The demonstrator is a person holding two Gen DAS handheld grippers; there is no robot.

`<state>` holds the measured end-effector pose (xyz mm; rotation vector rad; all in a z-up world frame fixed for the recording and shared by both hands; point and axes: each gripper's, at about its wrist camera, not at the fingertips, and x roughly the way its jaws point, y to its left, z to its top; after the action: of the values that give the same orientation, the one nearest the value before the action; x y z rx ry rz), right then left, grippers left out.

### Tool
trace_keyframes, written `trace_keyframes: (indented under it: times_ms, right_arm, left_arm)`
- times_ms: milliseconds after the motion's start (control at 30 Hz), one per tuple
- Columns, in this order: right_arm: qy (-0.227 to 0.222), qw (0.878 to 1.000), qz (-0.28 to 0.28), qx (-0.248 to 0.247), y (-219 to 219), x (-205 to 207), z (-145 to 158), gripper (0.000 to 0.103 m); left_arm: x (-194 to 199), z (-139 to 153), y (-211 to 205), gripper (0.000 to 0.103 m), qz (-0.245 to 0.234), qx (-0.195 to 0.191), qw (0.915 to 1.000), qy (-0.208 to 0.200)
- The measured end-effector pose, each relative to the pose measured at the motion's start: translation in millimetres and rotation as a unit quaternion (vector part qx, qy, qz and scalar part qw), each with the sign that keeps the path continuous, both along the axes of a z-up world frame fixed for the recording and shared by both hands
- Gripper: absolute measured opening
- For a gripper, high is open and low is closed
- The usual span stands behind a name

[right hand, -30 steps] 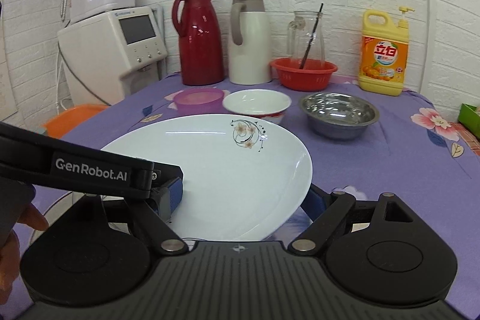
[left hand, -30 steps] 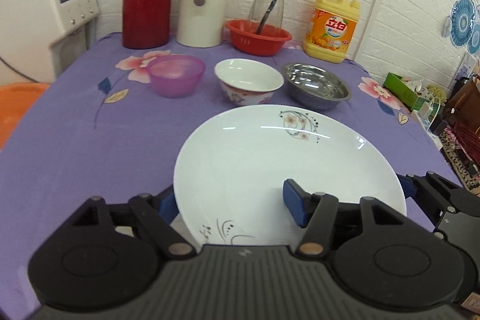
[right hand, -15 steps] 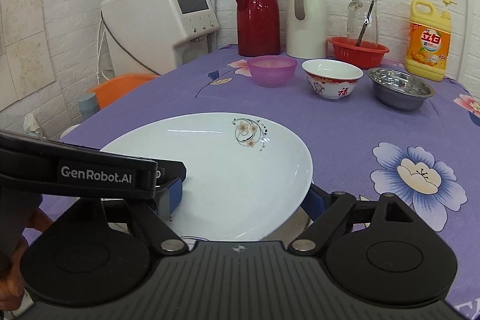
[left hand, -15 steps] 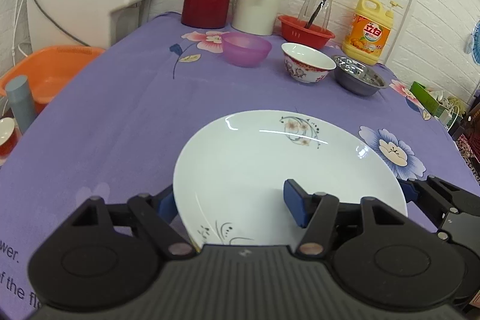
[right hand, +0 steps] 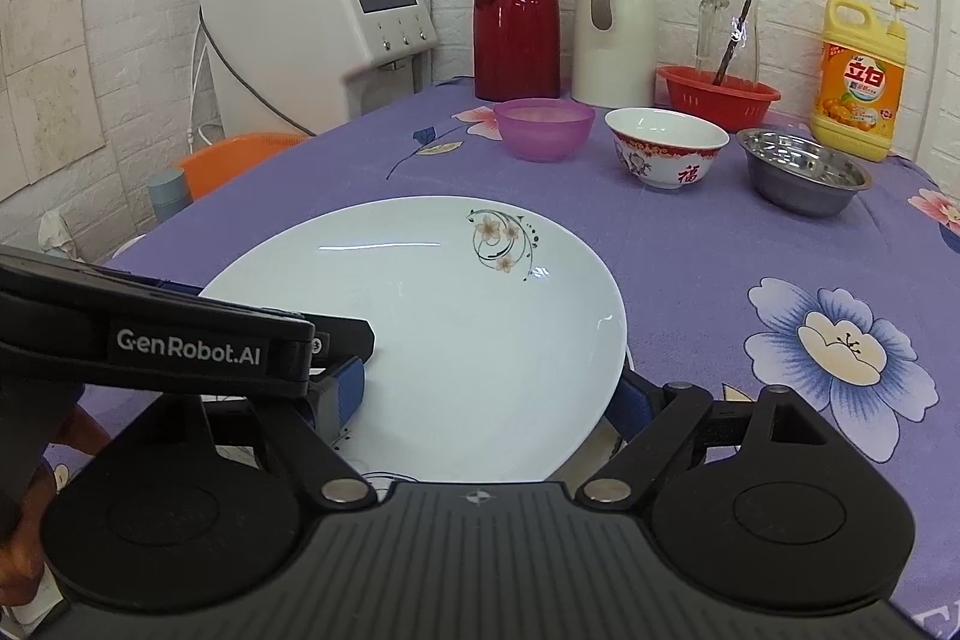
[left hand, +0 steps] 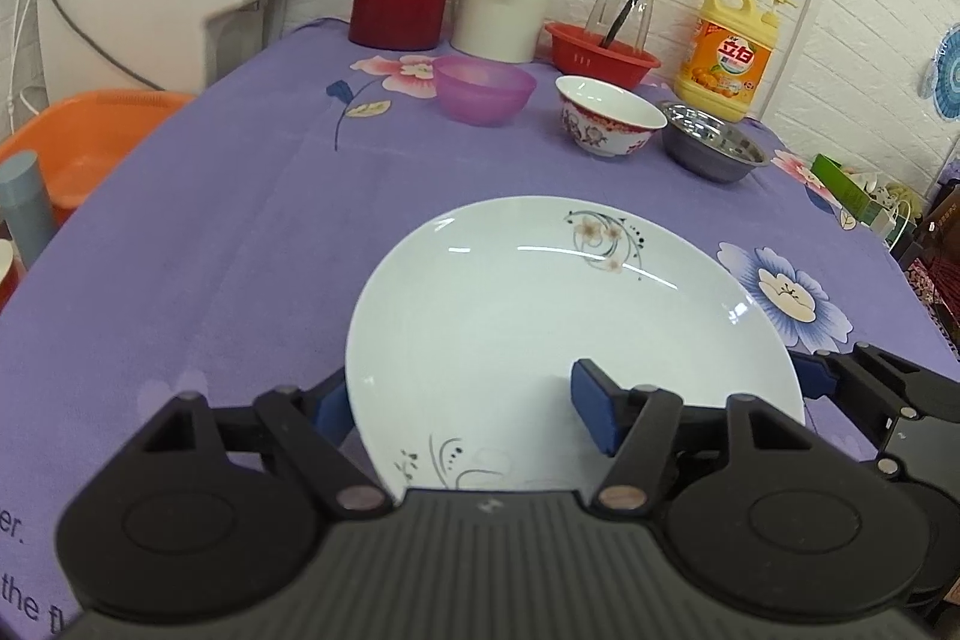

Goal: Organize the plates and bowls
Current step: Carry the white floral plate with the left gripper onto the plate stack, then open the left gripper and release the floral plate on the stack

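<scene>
Bowls sit farther off than before; black claw arm (right hand: 186, 349) reads "GenRobot.AI".

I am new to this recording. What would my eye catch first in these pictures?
First, the large white plate with flower prints, near the table's front edge on the purple cloth, with both grippers at its rim. Behind it stand three bowls in a row: purple, porcelain, steel.

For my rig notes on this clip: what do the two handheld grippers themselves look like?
Both are black plastic. The left gripper and right gripper each have a ribbed grey-black body, two round housings, angled linkage arms with metal pivot pins, and blue finger pads. White "GenRobot.AI" lettering runs along the left gripper's side. No cables or sleeves show.
</scene>
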<state>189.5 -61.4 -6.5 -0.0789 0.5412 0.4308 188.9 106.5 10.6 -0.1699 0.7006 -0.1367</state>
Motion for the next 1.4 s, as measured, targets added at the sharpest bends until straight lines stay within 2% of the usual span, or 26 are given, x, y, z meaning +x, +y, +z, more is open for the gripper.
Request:
trace_keyframes:
  times_ms: [200,600,767,833,933,1067,1233,1400]
  right_arm:
    - [0.001,1.000,0.003,-0.011,2,-3,0,0.103]
    - [0.008,1.000,-0.006,0.013,-3,-5,4,0.103]
    - [-0.005,1.000,-0.012,0.004,-4,-5,3,0.103]
    - [0.005,1.000,-0.018,-0.002,-5,-2,3,0.103]
    - [0.017,1.000,-0.007,0.013,-13,1,3,0.103]
    - [-0.020,0.997,-0.051,0.059,-39,-1,12,0.103]
    - [-0.012,0.994,-0.069,0.083,-61,4,14,0.103]
    - [0.004,0.993,-0.080,0.084,-73,8,8,0.103]
  left_arm:
    - [2,0,-1,0.065,0.000,0.002,1.0000,0.001]
    - [3,0,-1,0.067,-0.002,0.001,1.0000,0.001]
    - [2,8,-5,0.068,-0.003,0.010,0.9997,-0.020]
    - [3,11,-6,0.068,-0.006,0.006,0.9997,-0.023]
    - [3,15,-7,0.068,-0.006,0.007,0.9996,-0.028]
    - [2,18,-6,0.069,-0.002,0.002,0.9996,-0.029]
    - [5,23,-9,0.069,-0.003,-0.001,0.9995,-0.033]
    - [14,28,-20,0.069,-0.009,0.009,0.9993,-0.034]
